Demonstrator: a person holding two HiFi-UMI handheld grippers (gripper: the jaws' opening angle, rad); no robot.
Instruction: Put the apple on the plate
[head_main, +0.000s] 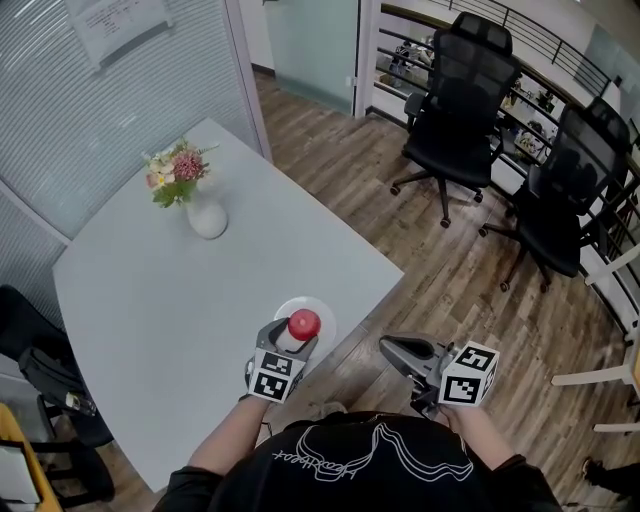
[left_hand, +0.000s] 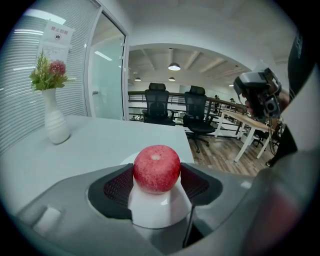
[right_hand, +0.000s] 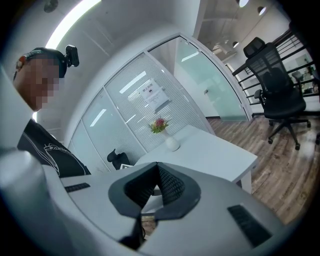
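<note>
A red apple (head_main: 304, 324) (left_hand: 156, 168) sits between the jaws of my left gripper (head_main: 296, 336) (left_hand: 157, 175), which is shut on it; both dark pads (left_hand: 118, 186) touch its sides. Directly below it lies a small white plate (head_main: 324, 310) (left_hand: 159, 210) at the near right edge of the table. Whether the apple rests on the plate cannot be told. My right gripper (head_main: 392, 348) (right_hand: 157, 167) hangs off the table over the wooden floor, to the right of the plate, shut with nothing in it.
The white table (head_main: 170, 300) carries a white vase of flowers (head_main: 205, 212) (left_hand: 55, 122) (right_hand: 171, 142) at its far side. Two black office chairs (head_main: 460, 100) (head_main: 575, 190) stand on the floor to the right. Glass walls run behind the table.
</note>
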